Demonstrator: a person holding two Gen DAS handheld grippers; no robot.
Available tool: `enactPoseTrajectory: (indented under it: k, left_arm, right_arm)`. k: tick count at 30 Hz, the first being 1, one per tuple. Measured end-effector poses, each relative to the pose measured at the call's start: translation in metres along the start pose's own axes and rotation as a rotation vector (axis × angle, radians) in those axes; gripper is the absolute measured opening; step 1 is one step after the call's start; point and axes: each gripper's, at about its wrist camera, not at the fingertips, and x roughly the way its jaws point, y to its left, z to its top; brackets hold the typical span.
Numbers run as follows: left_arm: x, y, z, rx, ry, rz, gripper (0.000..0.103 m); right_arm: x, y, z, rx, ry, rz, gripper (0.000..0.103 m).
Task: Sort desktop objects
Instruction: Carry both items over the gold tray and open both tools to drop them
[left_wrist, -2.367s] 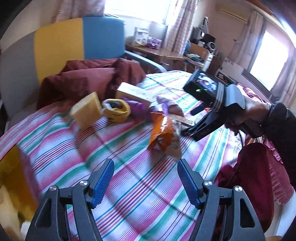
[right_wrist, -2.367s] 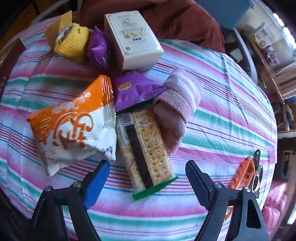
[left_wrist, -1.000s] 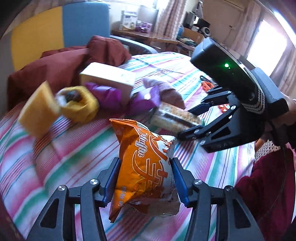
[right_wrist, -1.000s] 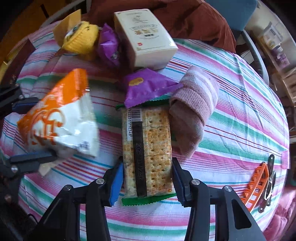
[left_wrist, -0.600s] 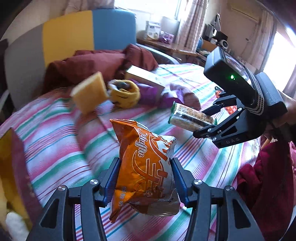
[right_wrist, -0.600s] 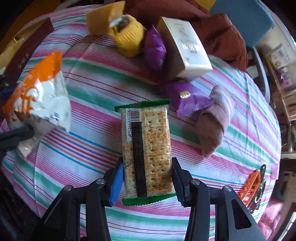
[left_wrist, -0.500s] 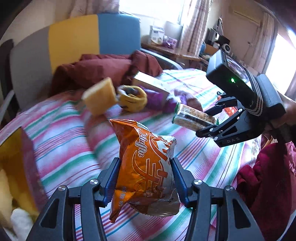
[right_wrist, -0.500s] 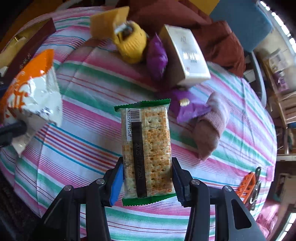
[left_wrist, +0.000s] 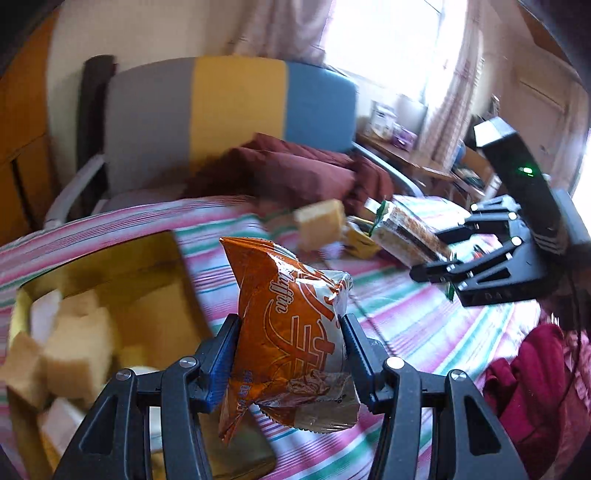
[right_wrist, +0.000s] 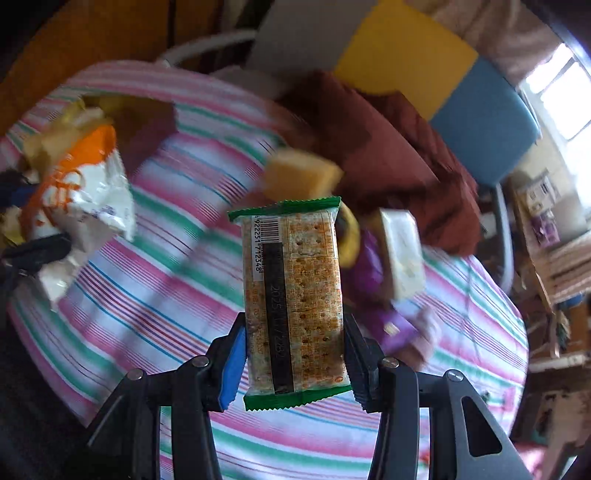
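Gold-lined box (left_wrist: 110, 280) sits at the left edge of the striped table (left_wrist: 424, 325), yellow sponge blocks (left_wrist: 74, 354) inside. Above its rim the left gripper (left_wrist: 288, 347) clamps an orange snack bag (left_wrist: 291, 317). Further right, the right gripper (right_wrist: 293, 354) grips a cracker packet (right_wrist: 293, 295) clear of the cloth.

Orange snack bag (left_wrist: 291, 325) upright, off the cloth — green-edged cracker pack (right_wrist: 295, 295) upright, lifted too.

Box (left_wrist: 110, 280) on table's (left_wrist: 424, 325) left edge, w/ sponge (left_wrist: 321, 223) & carton (right_wrist: 400, 254) behind.
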Motion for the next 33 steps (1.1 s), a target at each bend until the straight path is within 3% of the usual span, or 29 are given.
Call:
enactPoseTrajectory:
  k: [11,15,19,26,33]
  left_arm:
    - [-0.041,0.094,-0.014,-0.184,-0.074,0.154,0.055]
    - [-0.044,0.125,-0.012,-0.245,-0.082,0.221,0.056]
    - [-0.046,0.150,-0.011,-0.327,-0.083,0.210,0.062]
    - [-0.052,0.156,-0.018,-0.351,-0.088,0.229,0.062]
    - [-0.064,0.140,-0.041,-0.324,-0.122,0.339,0.061]
  right_arm:
    - [0.011,0.095,0.058,0.051,-0.120,0.299,0.048]
    - [0.018,0.120,0.077,0.093,-0.133,0.365,0.048]
    - [0.035,0.127,0.093,0.193,-0.133,0.440,0.053]
    - [0.033,0.139,0.090,0.215,-0.131,0.451,0.055]
    - [0.029,0.144,0.071,0.194,-0.135,0.407,0.061]
